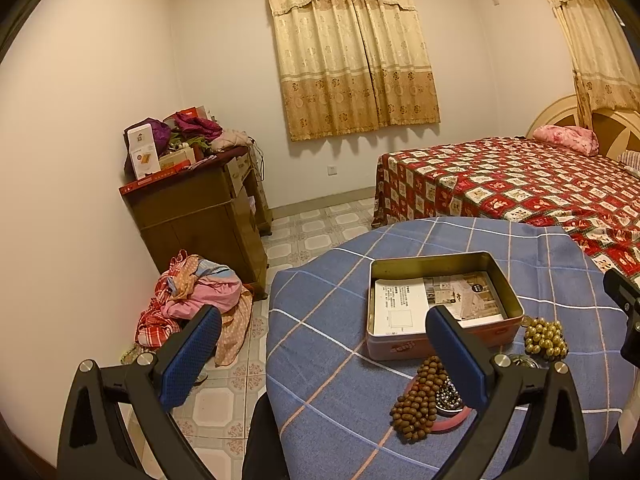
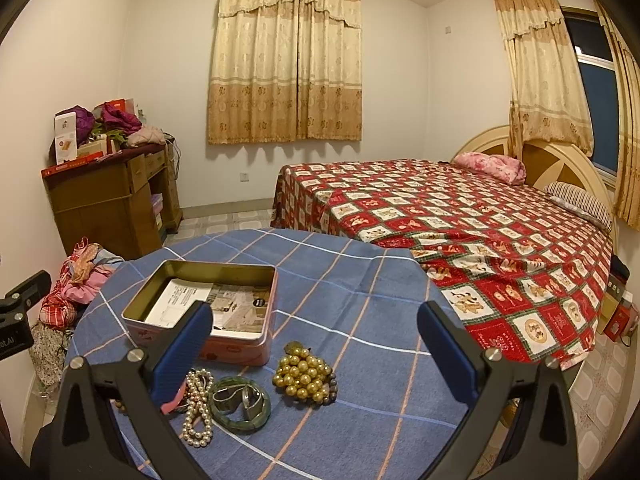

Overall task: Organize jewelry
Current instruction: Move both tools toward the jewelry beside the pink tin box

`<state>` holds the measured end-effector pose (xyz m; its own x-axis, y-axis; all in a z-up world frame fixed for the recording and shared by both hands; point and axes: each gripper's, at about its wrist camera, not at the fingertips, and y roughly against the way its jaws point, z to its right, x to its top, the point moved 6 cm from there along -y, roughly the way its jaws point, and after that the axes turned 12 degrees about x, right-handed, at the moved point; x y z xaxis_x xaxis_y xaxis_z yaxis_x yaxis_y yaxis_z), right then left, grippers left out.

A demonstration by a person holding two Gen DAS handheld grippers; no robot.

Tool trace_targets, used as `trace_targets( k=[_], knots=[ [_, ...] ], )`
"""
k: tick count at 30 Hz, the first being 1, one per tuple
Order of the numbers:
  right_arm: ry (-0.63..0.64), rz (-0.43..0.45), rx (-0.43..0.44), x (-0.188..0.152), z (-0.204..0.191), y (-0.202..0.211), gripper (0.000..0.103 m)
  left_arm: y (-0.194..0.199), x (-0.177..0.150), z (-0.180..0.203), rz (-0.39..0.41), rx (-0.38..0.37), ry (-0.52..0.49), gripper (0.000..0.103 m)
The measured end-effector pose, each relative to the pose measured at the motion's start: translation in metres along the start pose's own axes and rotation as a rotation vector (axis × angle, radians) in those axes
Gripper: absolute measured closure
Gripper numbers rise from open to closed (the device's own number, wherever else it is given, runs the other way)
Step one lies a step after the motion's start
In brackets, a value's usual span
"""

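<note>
An open pink tin box (image 1: 442, 338) (image 2: 236, 350) with papers inside sits on a round table under a blue plaid cloth (image 1: 320, 312) (image 2: 360, 312). Near its front lie a brown bead bracelet (image 1: 418, 402), a gold bead bracelet (image 1: 546, 338) (image 2: 306, 372), a pearl strand (image 2: 196, 408) and a green bangle (image 2: 240, 402). My left gripper (image 1: 324, 344) stands open above the table's left edge, nothing between its fingers. My right gripper (image 2: 316, 338) hangs open over the jewelry, touching none of it.
A bed with a red patchwork cover (image 2: 460, 232) (image 1: 520, 184) stands right behind the table. A wooden cabinet (image 1: 200, 216) (image 2: 108, 200) piled with clothes and boxes is at the left wall. A heap of clothes (image 1: 196, 300) (image 2: 76, 280) lies on the tiled floor.
</note>
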<state>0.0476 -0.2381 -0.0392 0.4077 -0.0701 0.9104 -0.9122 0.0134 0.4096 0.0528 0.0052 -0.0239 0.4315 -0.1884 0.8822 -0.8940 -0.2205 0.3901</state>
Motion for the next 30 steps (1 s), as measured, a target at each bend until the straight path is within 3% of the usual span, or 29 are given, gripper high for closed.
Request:
trace_targets(
  k=[30],
  knots=[
    [-0.009, -0.025, -0.003, -0.013, 0.007, -0.01, 0.0, -0.023, -0.022, 0.003, -0.05, 0.013, -0.006, 0.001]
  ],
)
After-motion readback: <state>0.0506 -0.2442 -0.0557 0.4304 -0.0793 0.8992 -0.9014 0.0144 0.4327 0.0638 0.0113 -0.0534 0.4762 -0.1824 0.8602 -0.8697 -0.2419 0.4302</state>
